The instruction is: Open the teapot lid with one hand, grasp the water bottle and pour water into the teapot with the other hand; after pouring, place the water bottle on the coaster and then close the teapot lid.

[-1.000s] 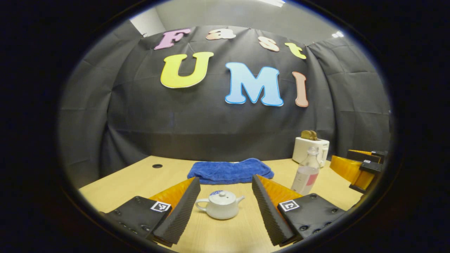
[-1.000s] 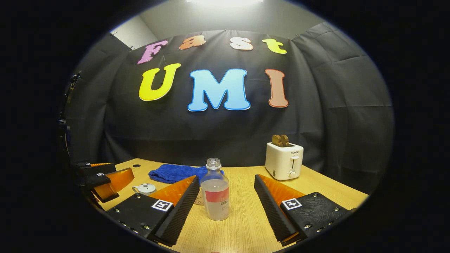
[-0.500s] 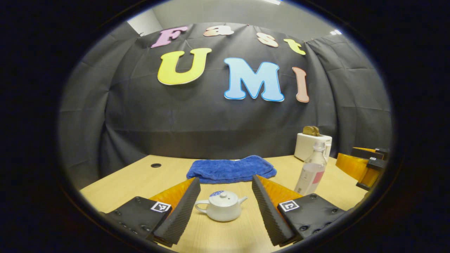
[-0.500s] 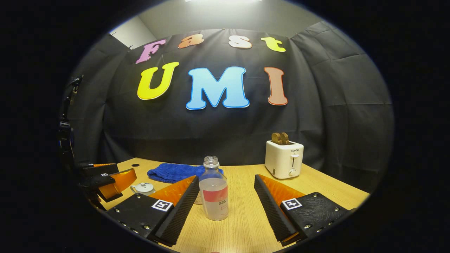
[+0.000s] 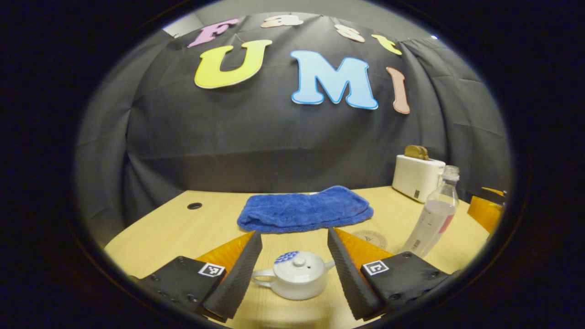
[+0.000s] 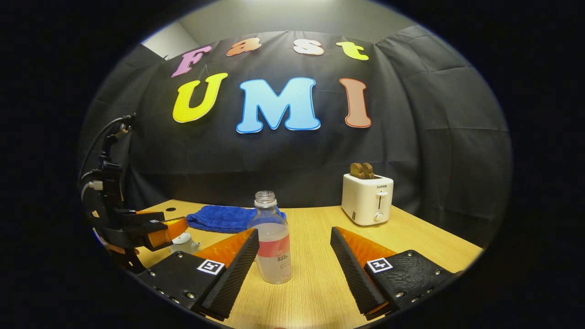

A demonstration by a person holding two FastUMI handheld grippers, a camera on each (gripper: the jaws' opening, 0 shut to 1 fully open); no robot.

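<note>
While both claws gape wide and grip nothing, the left claw (image 5: 292, 269) frames the lidded teapot (image 5: 296, 281) on the surface (image 5: 183, 233); the right claw (image 6: 295, 265) flanks the upright water bottle (image 6: 272, 244).

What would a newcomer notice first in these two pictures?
A small white teapot, lid on, sits between the open left tool's fingers. An uncapped water bottle stands between the open right tool's fingers. Behind lie a blue towel and a white toaster on the wooden table.
</note>
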